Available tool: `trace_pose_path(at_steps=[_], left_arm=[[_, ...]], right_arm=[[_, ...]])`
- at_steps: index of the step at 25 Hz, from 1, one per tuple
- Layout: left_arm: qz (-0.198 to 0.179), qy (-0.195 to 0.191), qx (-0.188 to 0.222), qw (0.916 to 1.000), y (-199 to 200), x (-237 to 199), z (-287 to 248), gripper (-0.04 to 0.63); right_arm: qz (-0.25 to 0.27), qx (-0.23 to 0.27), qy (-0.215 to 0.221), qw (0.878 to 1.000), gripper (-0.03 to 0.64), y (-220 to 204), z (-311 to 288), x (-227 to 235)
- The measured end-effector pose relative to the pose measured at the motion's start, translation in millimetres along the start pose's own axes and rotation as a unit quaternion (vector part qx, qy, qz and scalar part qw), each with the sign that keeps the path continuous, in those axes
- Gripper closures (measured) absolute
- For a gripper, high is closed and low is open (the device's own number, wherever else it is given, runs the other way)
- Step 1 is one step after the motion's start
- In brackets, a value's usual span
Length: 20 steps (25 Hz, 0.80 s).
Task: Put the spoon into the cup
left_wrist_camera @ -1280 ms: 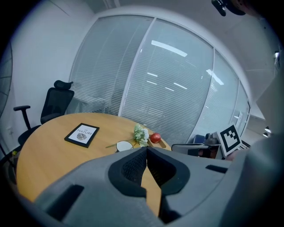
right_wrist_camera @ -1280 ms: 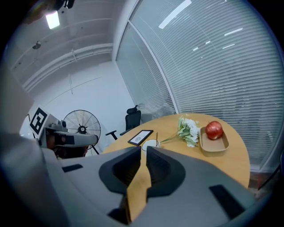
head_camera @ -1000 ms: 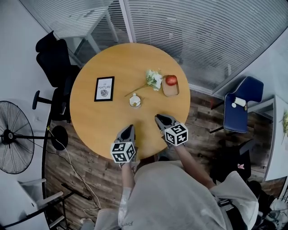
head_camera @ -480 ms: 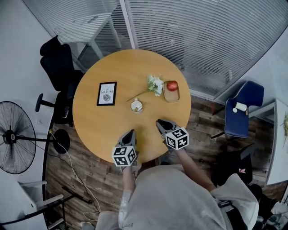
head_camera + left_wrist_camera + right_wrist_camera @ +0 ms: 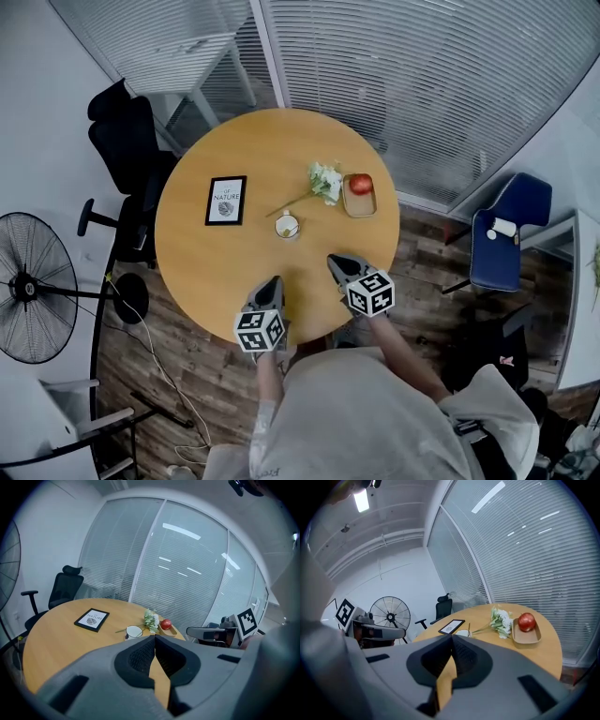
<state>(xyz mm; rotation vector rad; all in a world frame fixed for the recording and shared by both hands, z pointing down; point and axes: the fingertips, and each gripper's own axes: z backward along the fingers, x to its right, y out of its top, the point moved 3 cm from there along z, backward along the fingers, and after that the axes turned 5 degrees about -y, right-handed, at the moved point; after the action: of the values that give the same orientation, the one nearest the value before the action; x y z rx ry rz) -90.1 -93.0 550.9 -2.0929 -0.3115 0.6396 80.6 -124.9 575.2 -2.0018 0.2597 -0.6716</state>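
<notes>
A white cup (image 5: pixel 287 225) stands near the middle of the round wooden table (image 5: pixel 206 272). A thin handle, apparently the spoon (image 5: pixel 468 627), sticks up out of the cup (image 5: pixel 463 633); the head view is too small to confirm it. The cup (image 5: pixel 134 631) also shows ahead of the left jaws. My left gripper (image 5: pixel 273 281) hovers at the table's near edge, shut and empty. My right gripper (image 5: pixel 334 260) is to its right, also shut with nothing in it. In their own views the left gripper (image 5: pixel 154 637) and right gripper (image 5: pixel 451 637) have their pads touching.
A framed picture (image 5: pixel 225 200) lies left of the cup. White flowers (image 5: pixel 325 178) and a red apple (image 5: pixel 360 184) on a small wooden tray (image 5: pixel 359 202) sit behind it. A black office chair (image 5: pixel 127 141), a floor fan (image 5: pixel 28 291) and a blue chair (image 5: pixel 506 220) surround the table.
The head view has shifted, so the table and grippers sit slightly lower and more to the right in frame. Both grippers keep their place relative to the cup.
</notes>
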Motion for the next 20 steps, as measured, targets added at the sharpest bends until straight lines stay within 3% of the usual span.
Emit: trace_pose_path(at_steps=[20], left_arm=[[0.004,0.000,0.001,1.0000,-2.0,-2.0,1.5,0.586]], right_arm=[[-0.016,0.011,-0.014,1.000,0.620,2.5,2.3,6.0]])
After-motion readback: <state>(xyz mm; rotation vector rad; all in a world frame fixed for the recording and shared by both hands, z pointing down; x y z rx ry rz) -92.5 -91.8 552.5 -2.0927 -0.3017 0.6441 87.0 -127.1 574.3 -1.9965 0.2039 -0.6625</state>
